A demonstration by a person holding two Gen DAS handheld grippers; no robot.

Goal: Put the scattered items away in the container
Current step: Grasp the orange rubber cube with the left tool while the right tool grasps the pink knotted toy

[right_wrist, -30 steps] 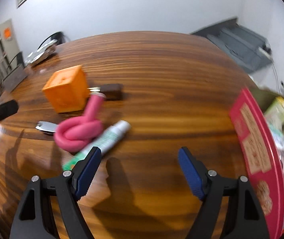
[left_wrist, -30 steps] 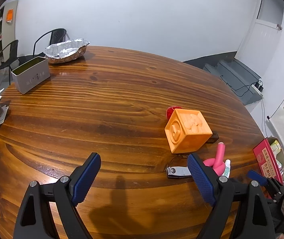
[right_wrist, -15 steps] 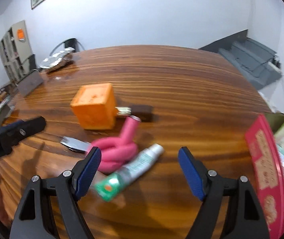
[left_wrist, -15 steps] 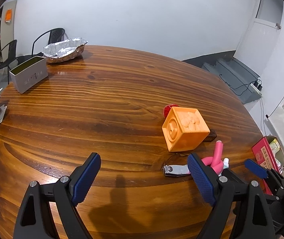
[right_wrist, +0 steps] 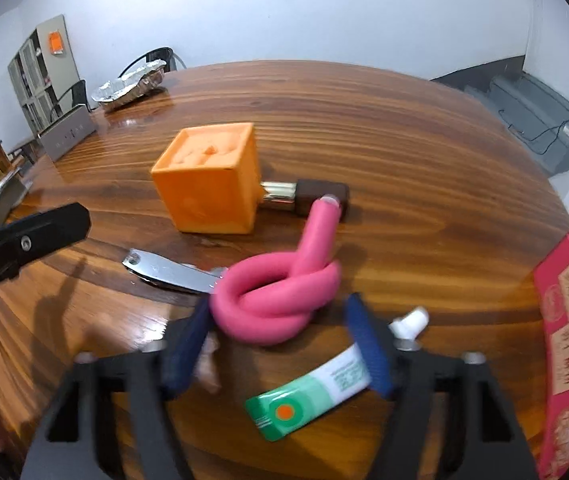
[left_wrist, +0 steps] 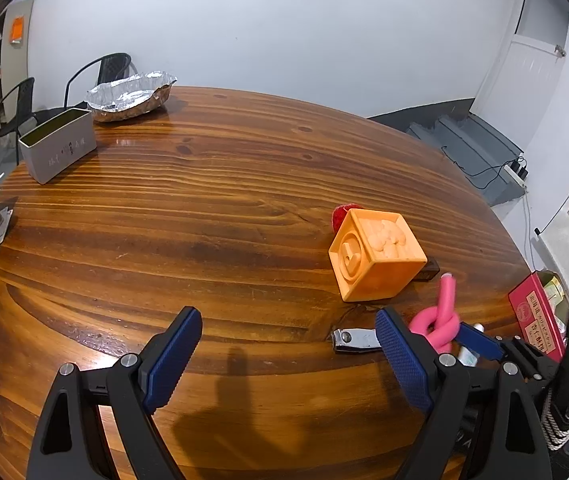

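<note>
My right gripper (right_wrist: 280,344) hangs low over the counter (right_wrist: 424,168), jaws spread wide and gripping nothing, its blue pads (right_wrist: 366,348) straddling the near loop of a knotted pink foam tube (right_wrist: 280,296). A green-and-white tube (right_wrist: 316,390) lies under and across the right-hand pad, white cap poking out beyond it. Just past the left-hand pad, silver nail clippers (right_wrist: 168,270) lie flat, one end tucked behind the pink knot. Farther ahead sits an orange cube (right_wrist: 212,184), a brown-and-gold stick (right_wrist: 308,196) touching its right side. Off to my far right, a red box (right_wrist: 568,344) marks the counter's edge.

My left gripper (left_wrist: 288,364) is likewise wide open and empty above bare wood, the clippers (left_wrist: 354,340) just inside its right pad and the cube (left_wrist: 376,260) ahead to the right, something small and red (left_wrist: 340,214) peeking out behind it. Far ahead to the left stand a grey tin (left_wrist: 58,150) and a foil-lined tray (left_wrist: 130,96).
</note>
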